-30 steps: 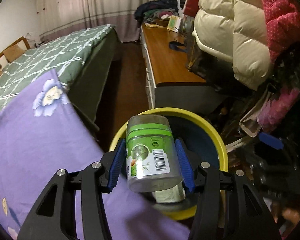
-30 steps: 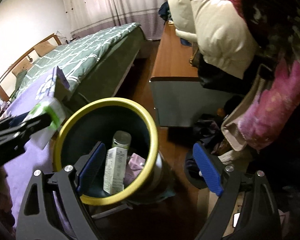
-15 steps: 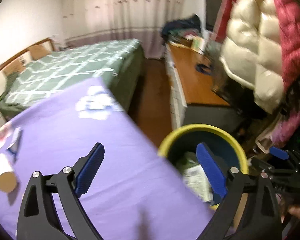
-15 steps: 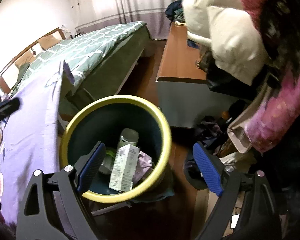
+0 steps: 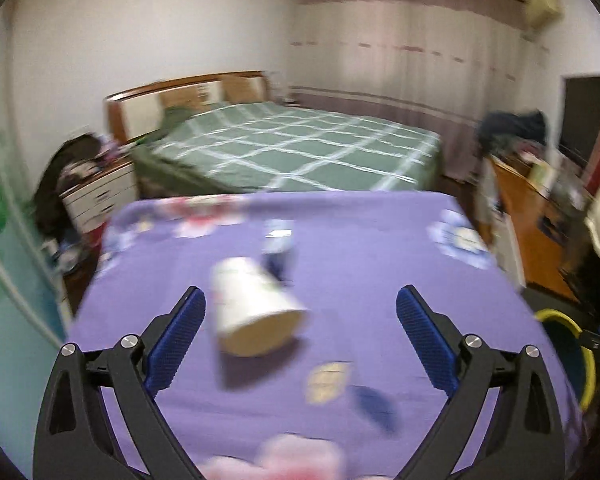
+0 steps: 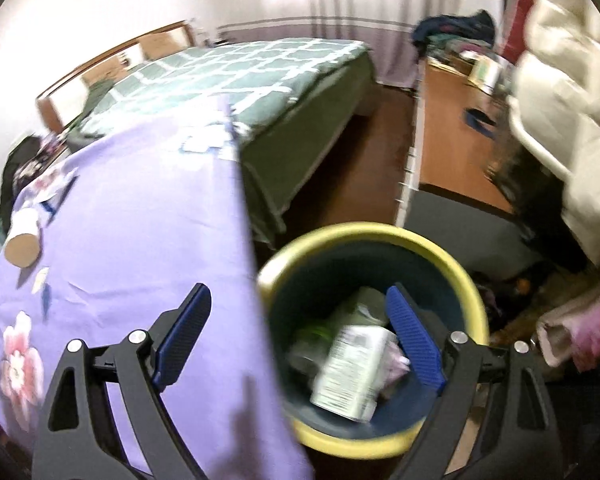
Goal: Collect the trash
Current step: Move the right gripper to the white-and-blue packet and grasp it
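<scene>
Jaws gape wide and empty on both grippers; one paper cup (image 5: pixel 250 308) lies on the purple cloth (image 5: pixel 360 264).

Left gripper (image 5: pixel 300 330): two black skeletal arms with triangular cut-outs, round silver screw heads at the joints, ribbed blue fingers (image 5: pixel 426 338) — matte finish. Right gripper (image 6: pixel 298 338): same build — black arms, silver screws, blue ribbed fingers (image 6: pixel 414 336).
</scene>
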Tool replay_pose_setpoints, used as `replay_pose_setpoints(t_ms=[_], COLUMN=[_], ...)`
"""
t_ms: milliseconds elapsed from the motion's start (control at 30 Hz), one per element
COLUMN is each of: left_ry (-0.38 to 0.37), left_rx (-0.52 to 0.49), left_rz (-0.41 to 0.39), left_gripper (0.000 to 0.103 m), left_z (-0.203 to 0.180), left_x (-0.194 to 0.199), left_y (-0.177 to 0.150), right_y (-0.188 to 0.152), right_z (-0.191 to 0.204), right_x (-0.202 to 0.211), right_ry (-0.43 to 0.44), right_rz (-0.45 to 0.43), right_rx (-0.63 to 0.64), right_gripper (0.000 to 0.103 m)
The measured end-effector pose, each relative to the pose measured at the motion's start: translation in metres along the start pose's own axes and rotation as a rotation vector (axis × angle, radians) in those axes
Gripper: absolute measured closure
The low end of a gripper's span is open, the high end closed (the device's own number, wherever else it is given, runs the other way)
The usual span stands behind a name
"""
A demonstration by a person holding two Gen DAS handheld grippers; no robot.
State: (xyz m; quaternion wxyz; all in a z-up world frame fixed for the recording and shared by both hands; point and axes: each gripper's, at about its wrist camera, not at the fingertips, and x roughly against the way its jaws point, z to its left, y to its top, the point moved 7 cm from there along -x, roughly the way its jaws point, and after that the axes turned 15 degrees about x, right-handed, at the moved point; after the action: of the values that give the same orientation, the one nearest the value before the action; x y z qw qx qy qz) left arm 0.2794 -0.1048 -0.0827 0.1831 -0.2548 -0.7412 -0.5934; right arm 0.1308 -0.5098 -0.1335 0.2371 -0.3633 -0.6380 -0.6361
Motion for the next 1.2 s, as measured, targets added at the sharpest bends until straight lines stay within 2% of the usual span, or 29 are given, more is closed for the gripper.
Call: replay_pose_setpoints(t_ms=[200, 367, 500, 700, 867, 1067, 1200], left_ry=[0.117, 0.158, 0.190, 0.242, 0.262, 0.266, 0.263], left_rx=[0.106, 0.190, 0.209, 0.213, 0.229, 0.242, 0.245], left_rz=[-0.010, 0.011, 0.008, -0.036, -0.025, -0.017, -0.009], left_gripper=[0.008, 0.008, 0.008, 0.008, 0.008, 0.008, 0.008], left_z=[0.093, 0.141, 0.156, 0.157, 0.160, 0.161, 0.161], left_x=[-0.026, -0.044, -0.049, -0.042, -0.044, -0.045, -0.047], left_y=[0.008, 0.002, -0.002, -0.002, -0.007, -0.010, -0.011], right_y=[0.069, 0.125, 0.161, 0.197, 0.212, 0.219, 0.218], right_z=[0.078, 0.153, 0.222, 0.295, 0.335, 0.361, 0.376], right_x=[-0.022, -0.043, -0.067, -0.106, -0.134, -0.168, -0.182], right_ry=[0.112, 0.217, 0.303, 0.376, 0.404, 0.390, 0.377], right_rz=[-0.020, -0.019, 0.011, 0.086, 0.155, 0.225, 0.262], right_rx=[0.106, 0.192, 0.260, 0.312, 0.325, 0.323, 0.339], right_gripper=[0.018, 0.018, 0.019, 0.031, 0.041, 0.042, 0.052])
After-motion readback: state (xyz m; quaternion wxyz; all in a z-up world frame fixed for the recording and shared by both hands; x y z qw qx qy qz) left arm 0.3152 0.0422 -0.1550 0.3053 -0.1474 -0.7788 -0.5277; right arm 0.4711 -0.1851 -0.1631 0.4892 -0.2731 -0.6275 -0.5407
